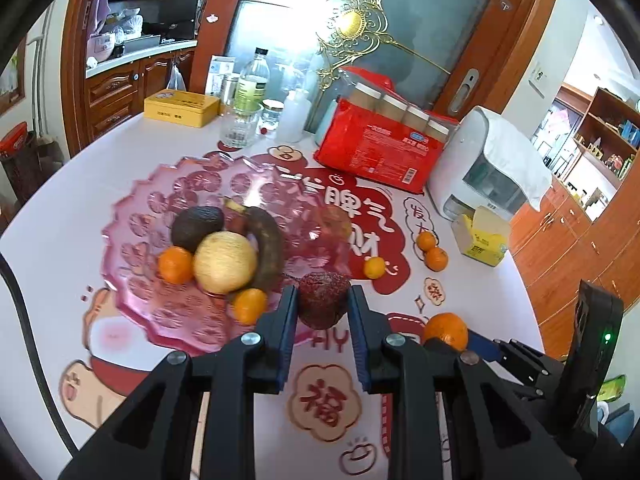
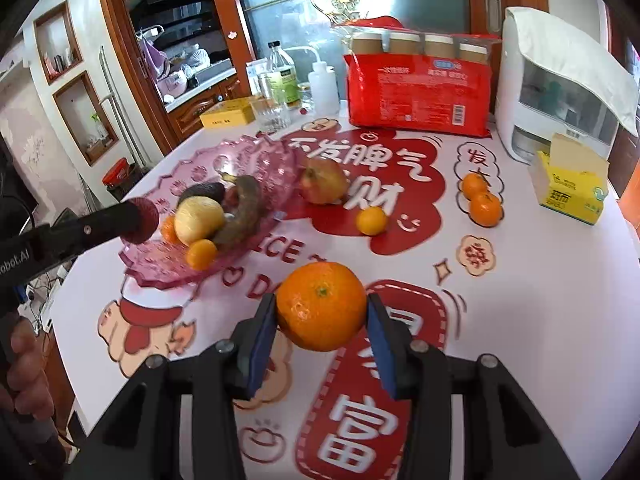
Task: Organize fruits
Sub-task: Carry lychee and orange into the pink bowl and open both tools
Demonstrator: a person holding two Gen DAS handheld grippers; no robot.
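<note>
Left gripper (image 1: 322, 292) clamps a dark red bumpy fruit (image 1: 322, 300), right gripper (image 2: 321, 312) grips a round orange mandarin (image 2: 321, 311), scalloped pink glass plate (image 1: 132, 216) just ahead.

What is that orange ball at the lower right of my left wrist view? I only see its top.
Observer: A mandarin orange, clamped between the blue pads of the right gripper.
Operator: And the reddish blur behind the pink plate?
Observer: An apple. It sits on the table just outside the pink plate, not in it.
Operator: Who carries the left gripper with the dark red fruit?
Observer: A person's hand grips the handle of the left gripper, which is shut on the dark red fruit.
</note>
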